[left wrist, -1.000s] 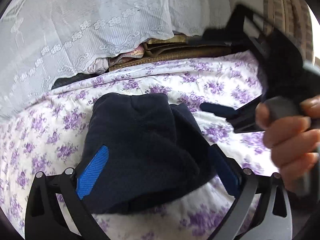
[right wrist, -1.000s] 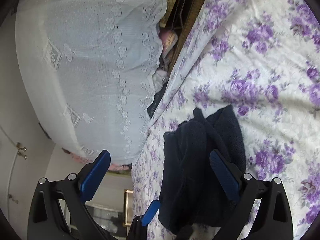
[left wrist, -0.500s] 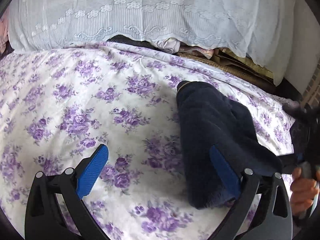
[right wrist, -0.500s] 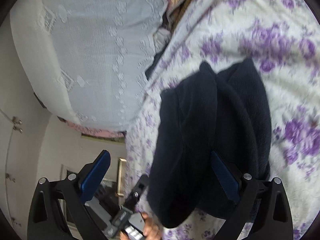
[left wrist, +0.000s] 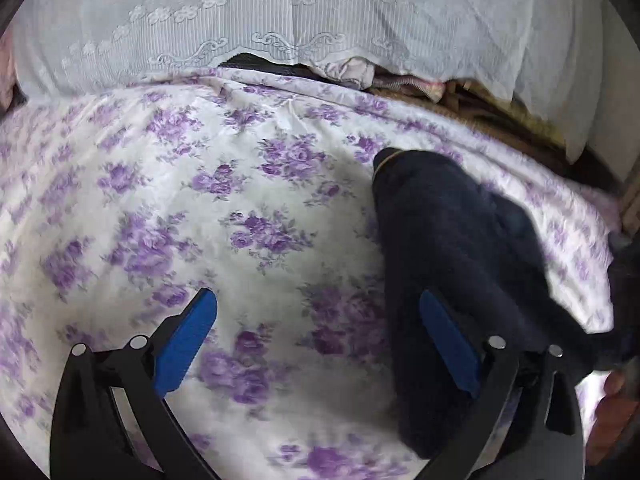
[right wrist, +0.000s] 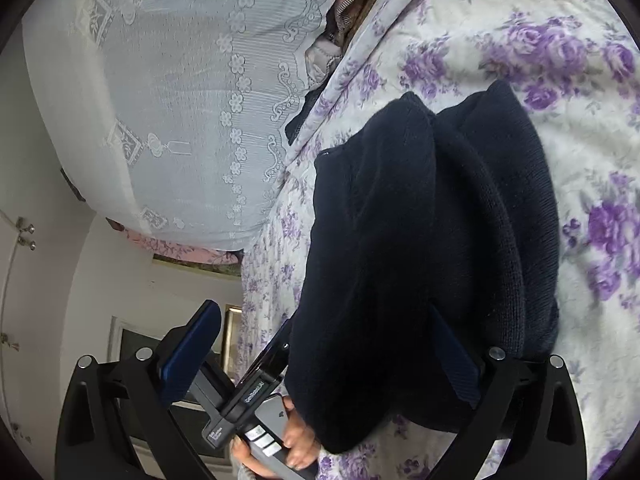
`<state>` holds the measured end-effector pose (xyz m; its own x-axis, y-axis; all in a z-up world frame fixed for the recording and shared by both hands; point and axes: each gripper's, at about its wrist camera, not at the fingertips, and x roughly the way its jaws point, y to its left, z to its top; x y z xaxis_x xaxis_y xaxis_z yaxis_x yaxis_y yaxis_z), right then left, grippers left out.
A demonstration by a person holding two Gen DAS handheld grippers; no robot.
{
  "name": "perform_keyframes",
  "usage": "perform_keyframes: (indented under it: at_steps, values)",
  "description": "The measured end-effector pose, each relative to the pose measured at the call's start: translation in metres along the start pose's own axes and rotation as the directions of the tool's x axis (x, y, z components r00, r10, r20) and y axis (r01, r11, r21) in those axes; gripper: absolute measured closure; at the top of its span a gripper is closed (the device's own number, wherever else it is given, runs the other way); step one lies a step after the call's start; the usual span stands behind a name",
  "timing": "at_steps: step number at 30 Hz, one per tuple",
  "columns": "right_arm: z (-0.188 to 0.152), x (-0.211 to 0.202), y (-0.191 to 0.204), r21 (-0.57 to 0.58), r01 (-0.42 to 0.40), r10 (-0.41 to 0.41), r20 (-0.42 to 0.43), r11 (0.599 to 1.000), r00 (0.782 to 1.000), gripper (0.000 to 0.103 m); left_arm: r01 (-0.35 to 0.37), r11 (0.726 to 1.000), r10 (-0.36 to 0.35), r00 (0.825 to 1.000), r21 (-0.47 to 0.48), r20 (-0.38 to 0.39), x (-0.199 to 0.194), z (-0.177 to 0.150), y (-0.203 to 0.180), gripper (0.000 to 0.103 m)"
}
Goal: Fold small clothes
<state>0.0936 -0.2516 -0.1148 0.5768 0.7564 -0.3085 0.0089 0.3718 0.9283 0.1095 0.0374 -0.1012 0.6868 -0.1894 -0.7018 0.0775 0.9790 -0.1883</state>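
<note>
Nearest to the left camera, the left gripper [left wrist: 316, 344] has its blue-padded jaws spread wide and nothing is between them; only the floral sheet shows in the gap. Its right finger stands just beside the near end of the dark navy knitted garment [left wrist: 448, 264], whether touching or not I cannot tell. The right gripper [right wrist: 320, 356] is also wide open, and the near edge of the dark navy knitted garment [right wrist: 420, 248] fills the gap between its fingers, but the jaws do not close on it.

The garment lies on the white bedsheet with purple flowers [left wrist: 200, 208] as a compact, thick bundle, with several layers stacked on each other. I judge that the folding of this piece is mostly done; what may remain is to flatten it or move it aside. No other small clothes waiting for folding are visible.

Beyond the garment, at the far edge of the bed, hangs a pale lace cover with flower embroidery [left wrist: 320, 32], and some pink and brown folded textiles [left wrist: 404, 82] show under its hem. Beyond the lace in the right view is a plain white wall [right wrist: 48, 152].
</note>
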Motion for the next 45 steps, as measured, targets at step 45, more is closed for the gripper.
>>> perform_keyframes:
  at_steps: [45]
  values:
    - [0.001,-0.046,0.027,-0.169,-0.036,0.064,0.169,0.985,0.984,0.008,0.08,0.985,-0.088,0.995,0.151,0.048,-0.017,-0.001,-0.067,0.005]
